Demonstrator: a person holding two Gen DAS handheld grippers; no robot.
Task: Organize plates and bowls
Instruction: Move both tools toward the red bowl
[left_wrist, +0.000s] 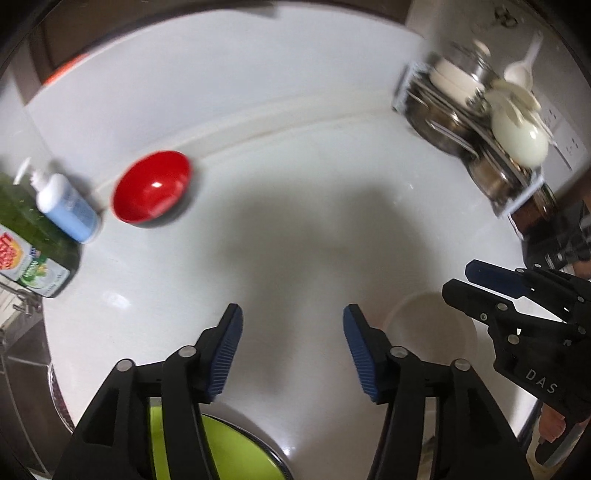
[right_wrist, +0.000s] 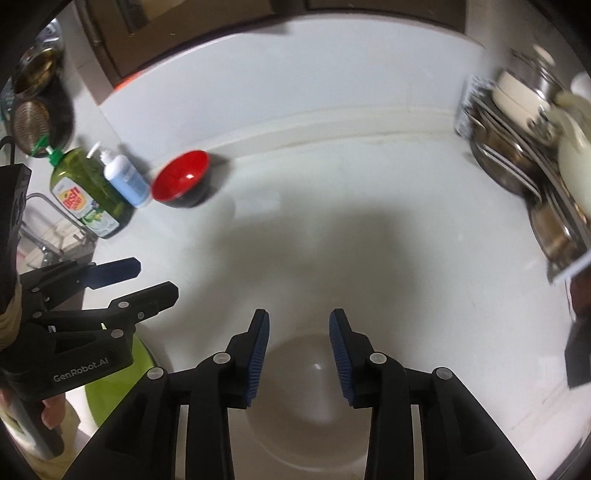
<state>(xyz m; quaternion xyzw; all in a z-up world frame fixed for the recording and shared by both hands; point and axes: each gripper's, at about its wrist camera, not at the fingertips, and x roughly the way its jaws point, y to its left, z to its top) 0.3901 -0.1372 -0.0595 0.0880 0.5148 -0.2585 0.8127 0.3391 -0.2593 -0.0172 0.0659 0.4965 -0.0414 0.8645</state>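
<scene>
Both grippers, left (left_wrist: 292, 347) and right (right_wrist: 298, 350), are held wide open and empty; ahead of the fingers, the glossy red bowl (left_wrist: 152, 192) looks light and slippery, best pinched at its rim.

A home kitchen: white counter (right_wrist: 332, 221), dish soap (right_wrist: 88, 192), loaded dish rack (right_wrist: 524, 147)

Both tools are showing matte black plastic linkage arms dotted with round silver pivot pins. The left gripper (left_wrist: 293, 349) is wearing ribbed blue pads (left_wrist: 229, 350) on the inner faces of its two fingers, and white "GenRobot.AI" lettering is running along its side in the right wrist view. The right gripper (right_wrist: 298, 354) is carrying the same ribbed blue pads (right_wrist: 258, 356), with white "DAS" letters showing on its body in the left wrist view.
</scene>
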